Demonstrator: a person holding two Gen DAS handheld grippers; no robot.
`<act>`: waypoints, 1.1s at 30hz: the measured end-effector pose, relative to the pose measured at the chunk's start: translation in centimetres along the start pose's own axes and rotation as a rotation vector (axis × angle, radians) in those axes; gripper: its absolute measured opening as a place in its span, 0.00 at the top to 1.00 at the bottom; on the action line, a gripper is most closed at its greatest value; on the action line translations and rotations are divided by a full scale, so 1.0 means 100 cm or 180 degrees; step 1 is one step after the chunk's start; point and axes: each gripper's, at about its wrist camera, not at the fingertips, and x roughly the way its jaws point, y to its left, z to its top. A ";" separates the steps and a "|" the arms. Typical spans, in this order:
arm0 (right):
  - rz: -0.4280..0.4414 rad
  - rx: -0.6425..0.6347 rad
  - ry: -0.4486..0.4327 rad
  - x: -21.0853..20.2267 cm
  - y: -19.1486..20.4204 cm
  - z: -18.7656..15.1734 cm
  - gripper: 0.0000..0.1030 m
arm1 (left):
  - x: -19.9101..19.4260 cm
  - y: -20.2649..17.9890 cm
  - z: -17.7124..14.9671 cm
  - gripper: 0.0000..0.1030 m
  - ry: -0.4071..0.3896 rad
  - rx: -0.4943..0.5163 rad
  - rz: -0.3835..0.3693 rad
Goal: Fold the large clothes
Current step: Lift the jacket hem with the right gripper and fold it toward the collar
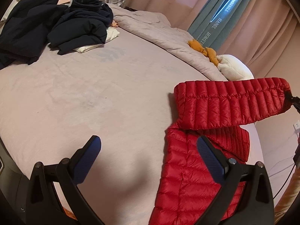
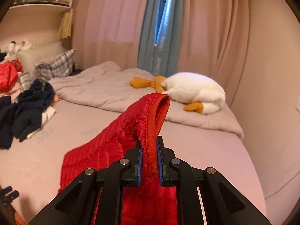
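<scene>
A red quilted down jacket (image 1: 189, 168) lies on the pale pink bed sheet (image 1: 93, 93) at the right, with one sleeve (image 1: 230, 103) lifted and stretched to the right. My left gripper (image 1: 149, 146) is open and empty, low over the sheet, its right finger over the jacket's edge. My right gripper (image 2: 149, 157) is shut on the red sleeve cuff (image 2: 151, 131) and holds it above the bed; it also shows at the far right edge of the left wrist view (image 1: 292, 99). The jacket body (image 2: 90, 159) trails down to the left below it.
A heap of dark navy clothes (image 1: 56, 28) lies at the far left of the bed. A rumpled grey quilt (image 2: 105, 90) and a white and orange plush duck (image 2: 195, 91) lie along the far side. Plaid pillows (image 2: 56, 65) and another red garment (image 2: 9, 75) sit at the head. Curtains (image 2: 206, 37) hang behind.
</scene>
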 end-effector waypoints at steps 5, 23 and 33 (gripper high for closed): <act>-0.0098 0.0027 0.0131 0.014 -0.013 -0.007 0.87 | 0.010 -0.014 0.004 0.01 0.0049 0.0093 -0.0038; -0.0325 0.0383 0.0767 0.068 -0.070 -0.070 0.87 | 0.063 -0.073 0.016 0.01 0.0332 0.0489 -0.0190; -0.0271 0.0724 0.1260 0.111 -0.099 -0.131 0.87 | 0.109 -0.108 0.028 0.13 0.0445 0.0683 -0.0310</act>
